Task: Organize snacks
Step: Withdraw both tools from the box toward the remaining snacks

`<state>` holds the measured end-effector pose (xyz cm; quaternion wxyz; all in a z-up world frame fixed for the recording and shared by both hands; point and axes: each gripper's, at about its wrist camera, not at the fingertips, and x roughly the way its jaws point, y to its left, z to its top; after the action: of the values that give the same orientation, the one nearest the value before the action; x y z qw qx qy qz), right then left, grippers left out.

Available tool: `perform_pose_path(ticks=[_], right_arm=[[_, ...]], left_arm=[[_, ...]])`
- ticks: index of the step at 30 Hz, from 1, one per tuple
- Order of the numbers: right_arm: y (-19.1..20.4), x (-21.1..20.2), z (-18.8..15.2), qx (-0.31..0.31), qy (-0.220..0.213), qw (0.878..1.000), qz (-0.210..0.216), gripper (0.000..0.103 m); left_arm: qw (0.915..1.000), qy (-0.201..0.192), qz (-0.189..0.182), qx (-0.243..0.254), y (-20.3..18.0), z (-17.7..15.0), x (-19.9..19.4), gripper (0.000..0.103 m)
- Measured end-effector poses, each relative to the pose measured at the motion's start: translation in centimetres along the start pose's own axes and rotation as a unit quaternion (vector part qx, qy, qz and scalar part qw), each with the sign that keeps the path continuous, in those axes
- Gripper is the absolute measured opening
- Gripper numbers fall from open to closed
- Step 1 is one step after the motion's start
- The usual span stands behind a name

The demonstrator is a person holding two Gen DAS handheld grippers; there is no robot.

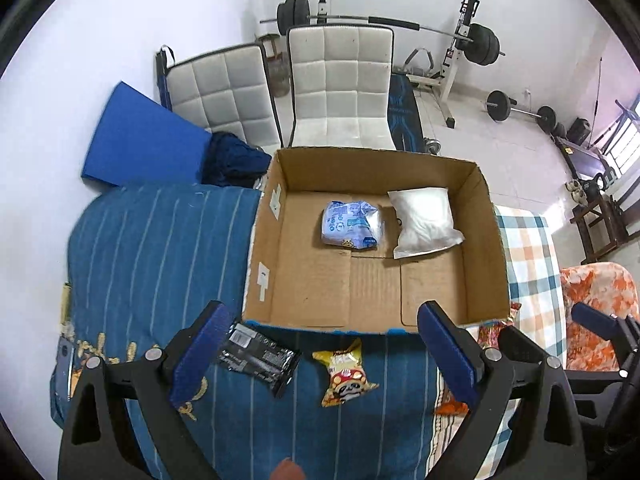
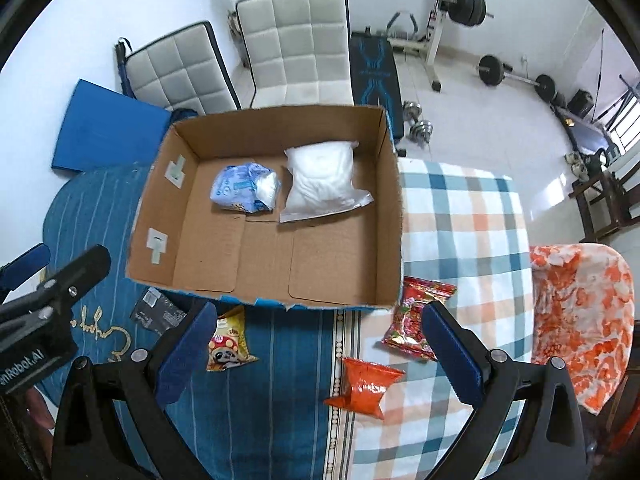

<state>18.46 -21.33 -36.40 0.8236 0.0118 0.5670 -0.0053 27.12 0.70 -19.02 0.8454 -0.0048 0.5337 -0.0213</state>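
Observation:
An open cardboard box (image 1: 492, 240) (image 2: 392, 200) sits on a bed and holds a blue snack pack (image 1: 350, 224) (image 2: 245, 188) and a white pouch (image 1: 424, 222) (image 2: 324, 180). In front of the box lie a black packet (image 1: 258, 356) (image 2: 158, 310), a yellow panda packet (image 1: 346, 374) (image 2: 228, 342), a red patterned packet (image 2: 416, 322) and an orange packet (image 2: 366, 386). My left gripper (image 1: 320, 354) hangs open above the black and yellow packets, holding nothing. My right gripper (image 2: 318, 354) is open above the orange packet, also holding nothing.
The bed has a blue striped blanket (image 1: 160, 240) and a plaid sheet (image 2: 460, 220). An orange floral cloth (image 2: 580, 312) lies at the right. Two white padded chairs (image 1: 340, 88), a blue mat (image 1: 136, 140) and weight equipment (image 1: 460, 40) stand beyond the bed.

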Motion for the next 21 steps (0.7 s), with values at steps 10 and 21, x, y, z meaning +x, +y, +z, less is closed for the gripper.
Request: perform_pose_path(ticks=[10,21], right_arm=[[-1.1,-2.8,-3.7,0.011,-0.001,1.000,0.028,0.103],[-7.0,10.0,-9.2,0.070,0.164,0.984,0.000,0.103]], left_arm=[[0.9997,0.022,0.006,-0.009,0.2,-3.6,-1.3,0.097],[0.9805,0.192,0.002,-0.042,1.0,-11.4,10.1,0.097]])
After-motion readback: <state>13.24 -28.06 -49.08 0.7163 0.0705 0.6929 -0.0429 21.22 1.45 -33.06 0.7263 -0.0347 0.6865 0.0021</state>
